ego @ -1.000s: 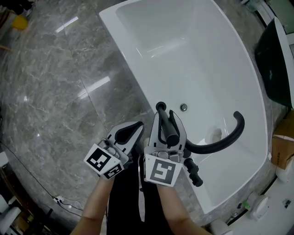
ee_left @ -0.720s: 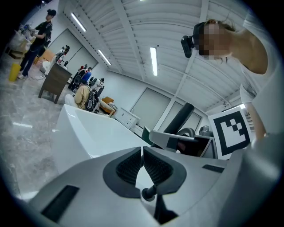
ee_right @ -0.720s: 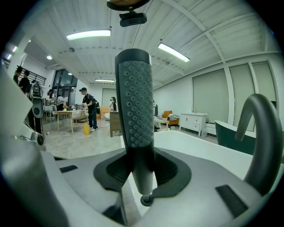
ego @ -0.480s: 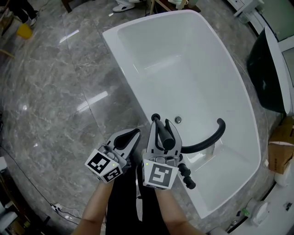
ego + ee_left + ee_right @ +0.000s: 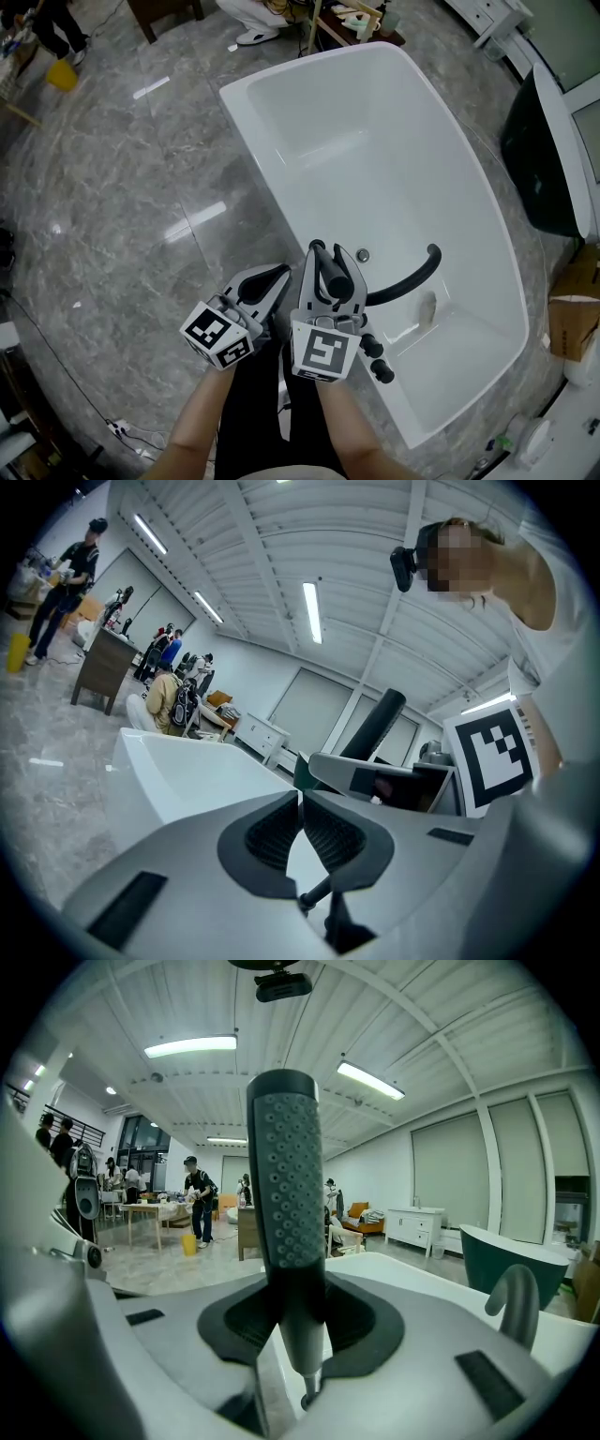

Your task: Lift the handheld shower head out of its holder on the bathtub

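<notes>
My right gripper is shut on the black handheld shower head, which stands upright between its pads above the near rim of the white bathtub. In the right gripper view the studded spray face of the shower head rises out of the gripper, and its thin lower end hangs free below the pads. My left gripper is just to the left, shut with nothing in it. The left gripper view shows the pads of that gripper together and the shower head beyond them.
A black curved faucet spout reaches over the tub, with black knobs on the rim under my right gripper. A dark tub and a cardboard box lie to the right. Grey marble floor spreads left, with a yellow bucket far off.
Both grippers have risen together, the shower head still in the right one. The tub and faucet look smaller and farther below than before.
</notes>
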### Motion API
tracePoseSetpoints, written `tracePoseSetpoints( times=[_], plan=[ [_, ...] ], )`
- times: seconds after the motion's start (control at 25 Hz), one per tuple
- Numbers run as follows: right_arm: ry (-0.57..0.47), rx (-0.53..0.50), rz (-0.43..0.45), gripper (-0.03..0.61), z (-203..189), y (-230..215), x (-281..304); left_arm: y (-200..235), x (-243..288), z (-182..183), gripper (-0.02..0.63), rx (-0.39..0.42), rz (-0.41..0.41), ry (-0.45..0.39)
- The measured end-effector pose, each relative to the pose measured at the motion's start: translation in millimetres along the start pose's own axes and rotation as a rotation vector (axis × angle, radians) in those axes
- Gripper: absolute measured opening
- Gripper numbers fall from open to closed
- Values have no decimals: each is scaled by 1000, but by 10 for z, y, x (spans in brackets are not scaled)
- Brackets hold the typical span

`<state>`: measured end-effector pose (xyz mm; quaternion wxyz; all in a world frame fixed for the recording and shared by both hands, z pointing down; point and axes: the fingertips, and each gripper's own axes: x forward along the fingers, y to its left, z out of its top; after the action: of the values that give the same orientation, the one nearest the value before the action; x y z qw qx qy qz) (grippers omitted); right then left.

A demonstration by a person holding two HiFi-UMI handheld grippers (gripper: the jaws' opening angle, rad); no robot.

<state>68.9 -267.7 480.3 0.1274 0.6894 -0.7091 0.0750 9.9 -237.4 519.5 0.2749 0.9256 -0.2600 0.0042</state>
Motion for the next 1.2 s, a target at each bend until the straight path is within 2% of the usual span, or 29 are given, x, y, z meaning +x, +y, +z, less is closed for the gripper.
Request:
tracePoseSetpoints(
  times=[0.68, 0.84, 1.2],
  plan=[
    [-35, -14, 66, 132, 471, 28, -230, -403, -104, 473, 20, 58, -20, -37],
    [-47, -8, 113, 132, 626, 97, -293, -519, -169, 627, 20, 102, 2, -38],
    [-35, -42, 192, 132, 829, 242, -443, -603, -404, 882, 20, 106, 77, -99]
  ],
)
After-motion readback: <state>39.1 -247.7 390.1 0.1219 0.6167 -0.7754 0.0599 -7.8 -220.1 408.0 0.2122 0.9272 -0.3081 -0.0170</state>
